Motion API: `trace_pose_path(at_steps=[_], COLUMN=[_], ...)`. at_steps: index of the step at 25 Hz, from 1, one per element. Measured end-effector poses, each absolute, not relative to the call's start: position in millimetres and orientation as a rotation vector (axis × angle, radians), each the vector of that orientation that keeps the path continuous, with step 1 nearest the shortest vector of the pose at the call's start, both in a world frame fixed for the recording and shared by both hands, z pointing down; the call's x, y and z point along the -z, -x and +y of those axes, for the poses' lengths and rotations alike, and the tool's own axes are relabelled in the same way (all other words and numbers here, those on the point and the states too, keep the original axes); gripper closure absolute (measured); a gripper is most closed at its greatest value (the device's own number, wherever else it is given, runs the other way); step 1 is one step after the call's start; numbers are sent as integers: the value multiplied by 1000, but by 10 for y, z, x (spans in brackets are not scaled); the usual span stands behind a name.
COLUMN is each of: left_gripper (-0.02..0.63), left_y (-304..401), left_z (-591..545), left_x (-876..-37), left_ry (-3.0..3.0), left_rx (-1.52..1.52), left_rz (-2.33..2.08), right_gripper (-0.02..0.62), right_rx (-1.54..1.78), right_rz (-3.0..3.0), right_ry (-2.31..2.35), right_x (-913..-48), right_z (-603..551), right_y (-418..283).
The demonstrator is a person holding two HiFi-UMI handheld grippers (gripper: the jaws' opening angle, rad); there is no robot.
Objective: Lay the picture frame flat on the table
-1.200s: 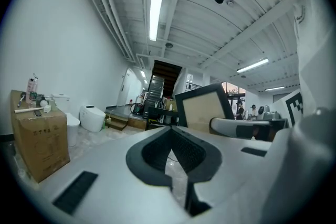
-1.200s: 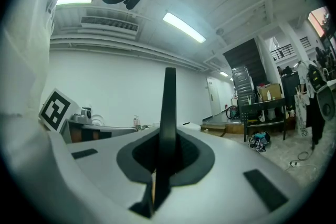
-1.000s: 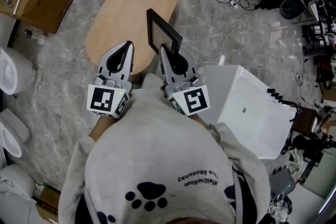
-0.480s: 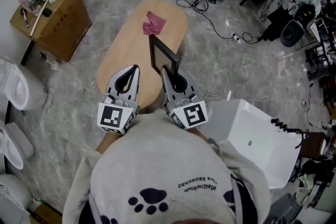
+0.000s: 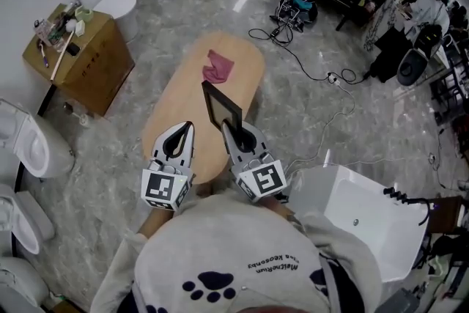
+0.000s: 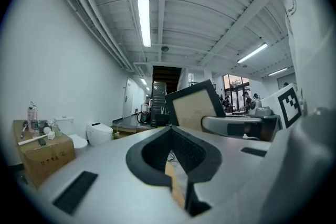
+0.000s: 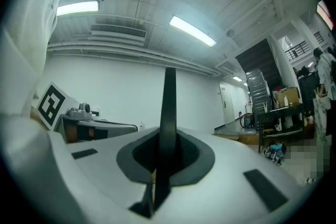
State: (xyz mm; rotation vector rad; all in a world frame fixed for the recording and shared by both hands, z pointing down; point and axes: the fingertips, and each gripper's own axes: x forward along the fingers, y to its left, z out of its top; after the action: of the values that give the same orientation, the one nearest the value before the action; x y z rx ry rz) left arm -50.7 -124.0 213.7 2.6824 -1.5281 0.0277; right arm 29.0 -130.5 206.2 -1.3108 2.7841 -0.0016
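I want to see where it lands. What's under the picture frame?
The wooden table shows below; a pink cloth lies farther along. The frame, held in the right tool, covers a patch of tabletop.

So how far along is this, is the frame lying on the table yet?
Not yet. Done: the right gripper has the picture frame clamped by its edge. In hand: the frame is held upright over the wooden table; the left gripper is shut and empty. Left: tip the frame over, lay it flat, let go.

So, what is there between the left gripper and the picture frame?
Nothing: the head view shows only bare table between the left gripper and the picture frame held by the right gripper.
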Motion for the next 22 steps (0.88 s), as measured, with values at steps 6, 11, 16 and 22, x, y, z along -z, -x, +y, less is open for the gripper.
trace_pose_path(at_steps=[6, 11, 16, 22], left_gripper=[597, 597, 597, 597], left_y=[517, 547, 442, 358], left_z=[-1381, -1414, -1456, -1513], left_x=[-2211, -2307, -2453, -2606], left_ry=[-2667, -2633, -2618, -2583], left_rx=[-48, -61, -94, -94], left_rz=[-1495, -1496, -1485, -1509], right_gripper=[572, 572, 572, 572], right_rx=[19, 27, 47, 44], right_rz=[2815, 2837, 2845, 2876], right_ry=[1308, 1301, 1307, 1302], right_x=[-2102, -2157, -2248, -2451], right_z=[-1433, -1493, -1533, -1561], right_y=[-218, -209, -332, -432])
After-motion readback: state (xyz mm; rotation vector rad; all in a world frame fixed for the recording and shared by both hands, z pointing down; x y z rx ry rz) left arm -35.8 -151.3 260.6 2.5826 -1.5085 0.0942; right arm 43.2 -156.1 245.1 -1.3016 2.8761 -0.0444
